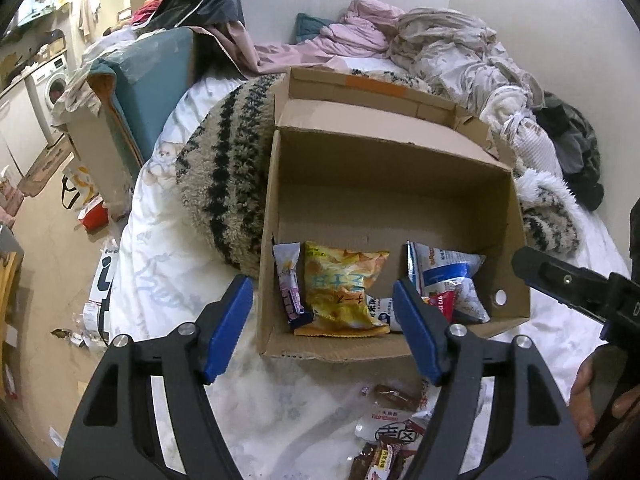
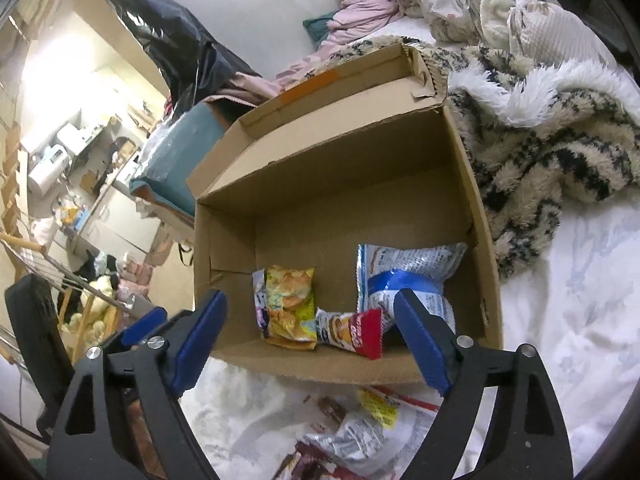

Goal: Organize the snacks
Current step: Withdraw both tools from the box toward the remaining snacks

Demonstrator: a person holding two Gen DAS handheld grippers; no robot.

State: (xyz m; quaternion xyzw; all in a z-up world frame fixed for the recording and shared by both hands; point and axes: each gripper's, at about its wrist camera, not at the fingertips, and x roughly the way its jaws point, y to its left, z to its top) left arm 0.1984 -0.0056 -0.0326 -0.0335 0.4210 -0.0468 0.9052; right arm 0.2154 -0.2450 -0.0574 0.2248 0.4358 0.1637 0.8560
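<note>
holding four snack packs, cardboard box (image 1: pixel 400 200) sits on bed (image 1: pixel 168 280).

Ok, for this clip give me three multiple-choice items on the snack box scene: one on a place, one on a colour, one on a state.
1. The yellow chip bag lies
A) inside the cardboard box
B) on the floor
C) on the striped blanket

2. The pads on the gripper fingers are
A) red
B) blue
C) green

3. The right gripper is
A) shut on a snack
B) shut, empty
C) open, empty

Key: A, it rests on the box floor; B, both pads show blue; C, the fingers stand wide apart, with nothing between them.
</note>
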